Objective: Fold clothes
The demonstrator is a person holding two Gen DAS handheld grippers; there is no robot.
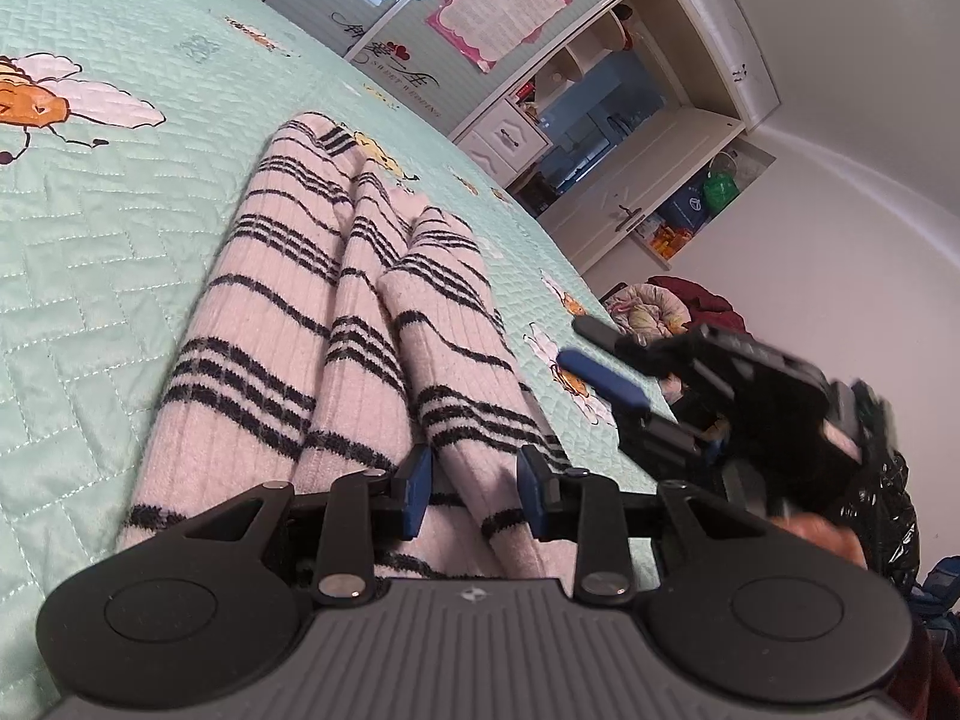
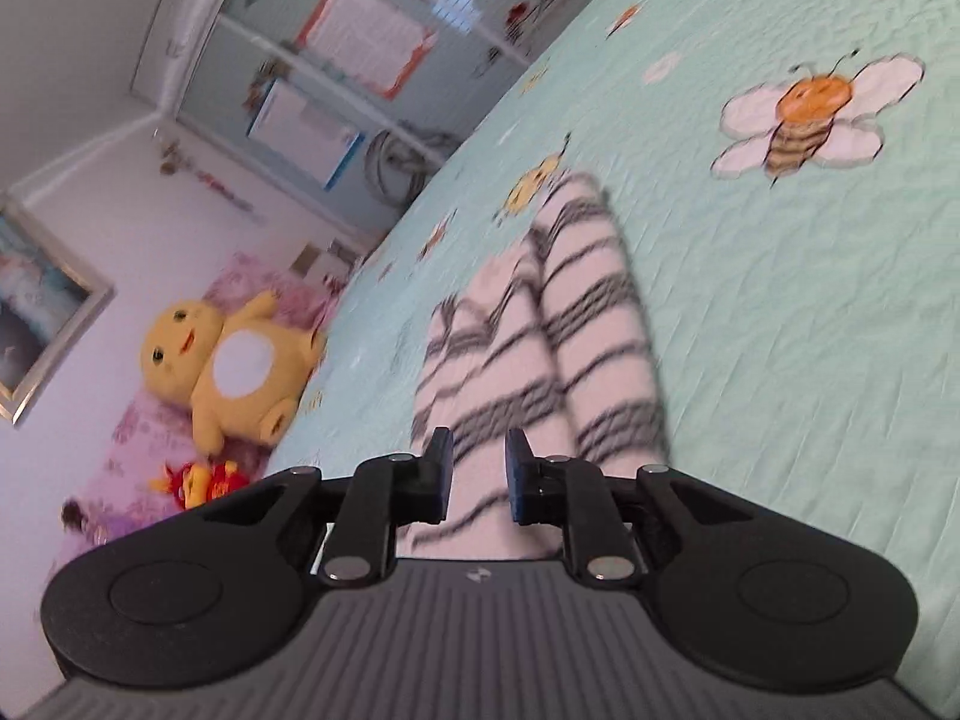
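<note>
A pink knit garment with dark stripes (image 1: pixel 270 324) lies in long folds on the mint quilted bed (image 1: pixel 90 240). My left gripper (image 1: pixel 477 492) is shut on the near end of its right-hand fold, blue pads pressing the cloth from both sides. My right gripper (image 1: pixel 573 341) hovers to the right of the garment over the bed's edge, fingers apart and empty. In the blurred right wrist view, the right gripper (image 2: pixel 480 474) points along the garment (image 2: pixel 600 312), which shows through the gap behind its pads; nothing is pinched there.
The bed's edge runs diagonally to the right of the garment. Beyond it stand a white cabinet (image 1: pixel 630 180) and a pile of cloth (image 1: pixel 660 300). A yellow plush toy (image 2: pixel 234 360) sits on pink bedding past the other edge. The quilt (image 2: pixel 780 300) spreads flat around the garment.
</note>
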